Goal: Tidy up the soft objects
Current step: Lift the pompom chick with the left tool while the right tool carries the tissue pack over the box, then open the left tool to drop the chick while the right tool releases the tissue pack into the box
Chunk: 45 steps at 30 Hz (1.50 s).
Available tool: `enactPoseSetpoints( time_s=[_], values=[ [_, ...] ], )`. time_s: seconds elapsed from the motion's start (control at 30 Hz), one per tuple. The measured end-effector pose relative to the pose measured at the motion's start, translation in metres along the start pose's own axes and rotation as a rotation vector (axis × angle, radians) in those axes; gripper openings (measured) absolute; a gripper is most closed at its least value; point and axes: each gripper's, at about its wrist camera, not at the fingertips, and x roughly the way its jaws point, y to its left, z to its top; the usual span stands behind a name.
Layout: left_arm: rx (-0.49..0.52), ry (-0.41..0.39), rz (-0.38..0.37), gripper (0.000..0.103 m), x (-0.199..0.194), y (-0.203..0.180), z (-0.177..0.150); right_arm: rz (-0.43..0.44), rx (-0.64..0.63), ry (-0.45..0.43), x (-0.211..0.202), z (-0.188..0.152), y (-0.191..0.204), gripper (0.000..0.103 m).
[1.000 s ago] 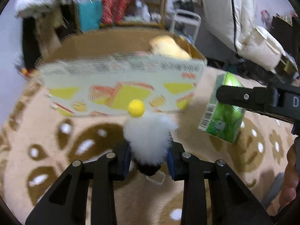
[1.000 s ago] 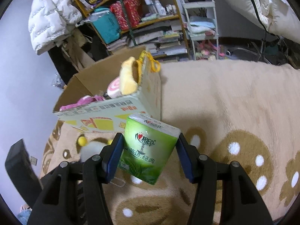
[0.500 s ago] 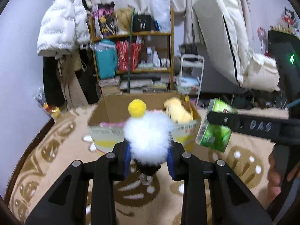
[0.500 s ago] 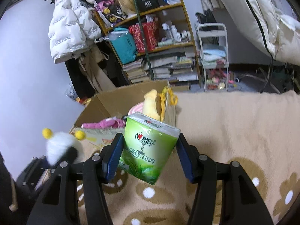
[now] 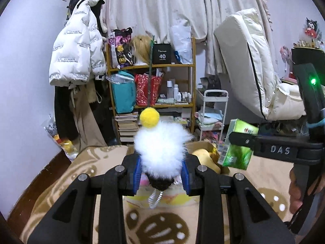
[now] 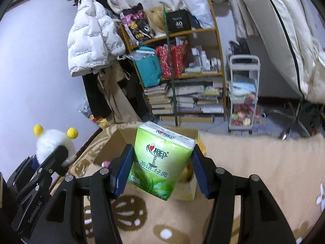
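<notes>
My left gripper (image 5: pixel 161 171) is shut on a white fluffy pompom toy (image 5: pixel 161 146) with yellow balls and a small chain hanging below. It shows again at the left of the right wrist view as the toy (image 6: pixel 51 142) in the left gripper (image 6: pixel 48 162). My right gripper (image 6: pixel 160 169) is shut on a green tissue pack (image 6: pixel 160 160), also seen at the right of the left wrist view, tissue pack (image 5: pixel 237 144). Both hang above an open cardboard box (image 6: pixel 119 140) on the carpet. A yellow plush (image 5: pixel 205 157) lies in the box.
A beige patterned carpet (image 6: pixel 254 162) covers the floor. Behind the box stand a wooden shelf (image 5: pixel 154 85) full of bags and books, a white trolley (image 6: pixel 242 93), a hanging white jacket (image 5: pixel 76 50) and an upright mattress (image 5: pixel 249 61). A person's hand (image 5: pixel 296 193) holds the right gripper.
Both grippers have risen with their loads and tilted up, so the box has dropped low in the views and the shelf and curtains have come into sight. Both grips are unchanged.
</notes>
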Motion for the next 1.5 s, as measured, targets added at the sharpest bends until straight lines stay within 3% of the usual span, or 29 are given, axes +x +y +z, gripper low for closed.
enactPoseSetpoints(
  time_s=[0.27,0.47,0.83,1.07,1.5],
  values=[
    [0.021,-0.032,0.016,0.031,0.022,0.01,0.021,0.008,-0.077,-0.072,0.006,0.038,0.011,0.06],
    [0.028,-0.013,-0.003,0.031,0.04,0.013,0.023,0.026,-0.076,-0.081,0.023,0.039,0.01,0.06],
    [-0.011,0.081,-0.006,0.031,0.088,0.024,-0.003,0.011,-0.085,0.014,0.073,0.012,0.002,0.06],
    [-0.056,0.154,-0.069,0.031,0.116,0.029,-0.021,0.011,-0.075,0.051,0.096,-0.002,-0.004,0.06],
    [-0.072,0.249,0.001,0.033,0.129,0.041,-0.033,0.056,-0.023,0.121,0.113,-0.013,-0.013,0.065]
  ],
)
